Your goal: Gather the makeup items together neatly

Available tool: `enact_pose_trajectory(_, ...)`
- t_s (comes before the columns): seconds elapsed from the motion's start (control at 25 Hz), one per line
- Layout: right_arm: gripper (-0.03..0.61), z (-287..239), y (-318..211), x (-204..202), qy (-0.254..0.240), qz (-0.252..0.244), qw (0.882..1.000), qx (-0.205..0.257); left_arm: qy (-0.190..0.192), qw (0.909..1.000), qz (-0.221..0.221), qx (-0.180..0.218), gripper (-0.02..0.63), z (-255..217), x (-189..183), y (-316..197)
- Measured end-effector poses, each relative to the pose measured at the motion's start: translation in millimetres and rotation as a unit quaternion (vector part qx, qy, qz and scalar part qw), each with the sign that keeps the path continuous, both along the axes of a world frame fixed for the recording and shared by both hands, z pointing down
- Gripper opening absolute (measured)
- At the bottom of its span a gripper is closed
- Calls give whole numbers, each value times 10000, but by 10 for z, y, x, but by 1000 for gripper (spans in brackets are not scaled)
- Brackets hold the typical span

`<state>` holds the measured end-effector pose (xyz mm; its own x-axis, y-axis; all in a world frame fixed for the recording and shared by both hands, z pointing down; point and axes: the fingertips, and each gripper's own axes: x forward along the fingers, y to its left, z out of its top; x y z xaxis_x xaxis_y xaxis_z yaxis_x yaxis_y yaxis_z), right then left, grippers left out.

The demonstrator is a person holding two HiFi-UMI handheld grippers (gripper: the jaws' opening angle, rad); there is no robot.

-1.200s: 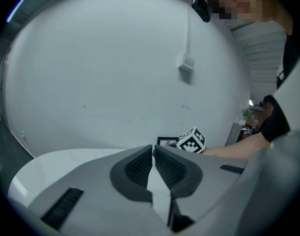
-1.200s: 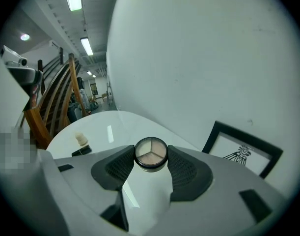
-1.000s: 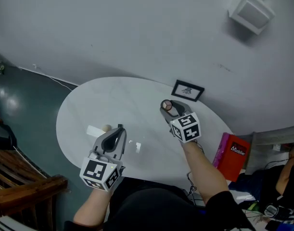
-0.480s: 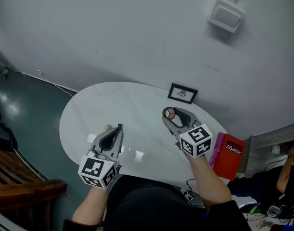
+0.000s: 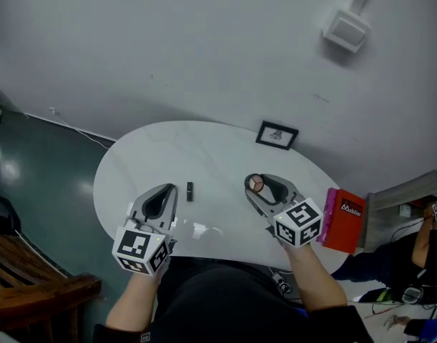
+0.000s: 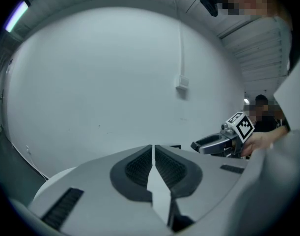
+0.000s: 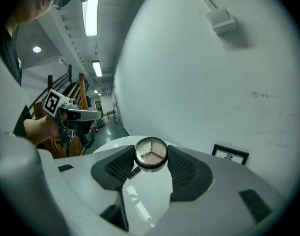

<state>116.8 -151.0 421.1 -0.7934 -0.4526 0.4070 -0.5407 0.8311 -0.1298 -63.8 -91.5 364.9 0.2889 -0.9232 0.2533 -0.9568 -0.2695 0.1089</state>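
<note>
Right gripper (image 5: 254,186) clamped on round compact (image 7: 150,154) at its jaw tips, over white table (image 5: 204,145), left gripper (image 5: 172,190) closed, empty, small dark stick (image 5: 189,191) just beside its tip.

Too small to name from the head view: the dark little stick (image 5: 189,191) on the white table (image 5: 132,170) just right of the left gripper (image 5: 172,188), and the pale, glare-washed bits (image 5: 202,229) nearer in. Hidden behind both marker cubes and the dark clothing: the table's near rim; hidden under the right gripper (image 5: 256,185) pads: the sides of the round compact (image 7: 150,154). Cut off by the left edge: brown wooden furniture (image 5: 32,291); unreadable at this size: the print in the black frame (image 5: 277,135) far right and on the red box (image 5: 343,220).
</note>
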Motion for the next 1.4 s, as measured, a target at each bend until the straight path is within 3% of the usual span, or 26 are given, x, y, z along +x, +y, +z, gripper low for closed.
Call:
enact_pose_trajectory(0.4, 209, -168, 272, -879, -166, 500, 9985, 119, -77, 9983, 576, 0, 26, 31, -972, 192)
enact_pose_trajectory(0.64, 209, -27, 499, -1048, -137, 1008, 9948, 50, -48, 9957, 916, -138, 26, 153, -1271, 300)
enact_pose_trajectory(0.96, 209, 224, 604, -1056, 174, 1130, 9934, -95, 86, 9944, 990, -364, 26, 327, -1247, 222)
enact_pose_trajectory(1.4, 209, 782, 431, -997, 381, 827, 9945, -515, 155, 9945, 864, -565, 26, 491, -1006, 64)
